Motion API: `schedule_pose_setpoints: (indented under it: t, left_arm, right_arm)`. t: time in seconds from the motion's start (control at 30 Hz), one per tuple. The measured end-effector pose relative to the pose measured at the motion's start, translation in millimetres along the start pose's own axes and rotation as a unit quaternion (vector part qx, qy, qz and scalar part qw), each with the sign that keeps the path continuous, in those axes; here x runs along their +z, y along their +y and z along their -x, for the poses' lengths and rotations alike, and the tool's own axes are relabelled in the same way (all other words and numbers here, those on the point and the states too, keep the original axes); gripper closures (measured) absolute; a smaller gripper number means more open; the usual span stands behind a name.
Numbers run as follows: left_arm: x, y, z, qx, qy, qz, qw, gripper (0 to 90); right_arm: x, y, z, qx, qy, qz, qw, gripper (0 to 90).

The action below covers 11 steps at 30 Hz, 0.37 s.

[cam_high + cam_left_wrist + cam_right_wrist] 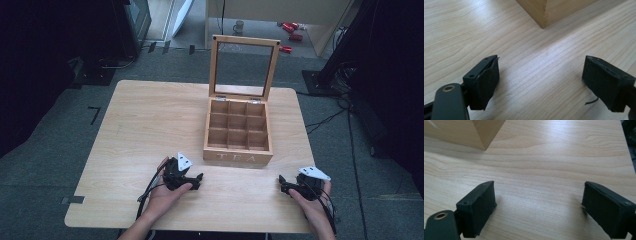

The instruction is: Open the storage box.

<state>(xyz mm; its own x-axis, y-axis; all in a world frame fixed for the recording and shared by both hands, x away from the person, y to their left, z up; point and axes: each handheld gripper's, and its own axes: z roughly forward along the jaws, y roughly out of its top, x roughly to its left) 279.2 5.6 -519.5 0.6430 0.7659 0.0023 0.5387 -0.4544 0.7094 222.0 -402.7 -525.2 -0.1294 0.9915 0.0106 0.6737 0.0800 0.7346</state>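
Pale wood dominates: a light wooden tea box point(238, 137) with nine empty compartments stands right of centre in the high view, its glass-paned lid point(244, 67) upright behind it, on a light wood-grain table point(145, 130). Below it, the left gripper point(196, 181) rests near the lower middle of the frame and the right gripper point(284, 182) at the lower right, each held in a hand just short of the box's front wall. Both stand with jaws spread wide and nothing between them; the gripper views show bare tabletop and a box corner at the top. The lid seems to balance on its hinges, though that is hard to judge; a nudge to the box could drop it shut onto a reaching gripper.
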Motion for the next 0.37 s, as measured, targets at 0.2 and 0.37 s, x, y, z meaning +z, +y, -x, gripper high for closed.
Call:
schedule_pose_setpoints:
  t: [0.2,0.37]
  left_arm:
    - [-0.4,-0.3,0.4,0.002,0.001,-0.001,1.0000,15.0]
    - [-0.4,-0.3,0.4,0.002,0.001,-0.001,1.0000,15.0]
  right_arm:
    - [0.7,0.1,0.8,-0.005,0.018,-0.005,0.9998,9.7]
    - [0.7,0.1,0.9,-0.005,0.019,-0.005,0.9998,9.7]
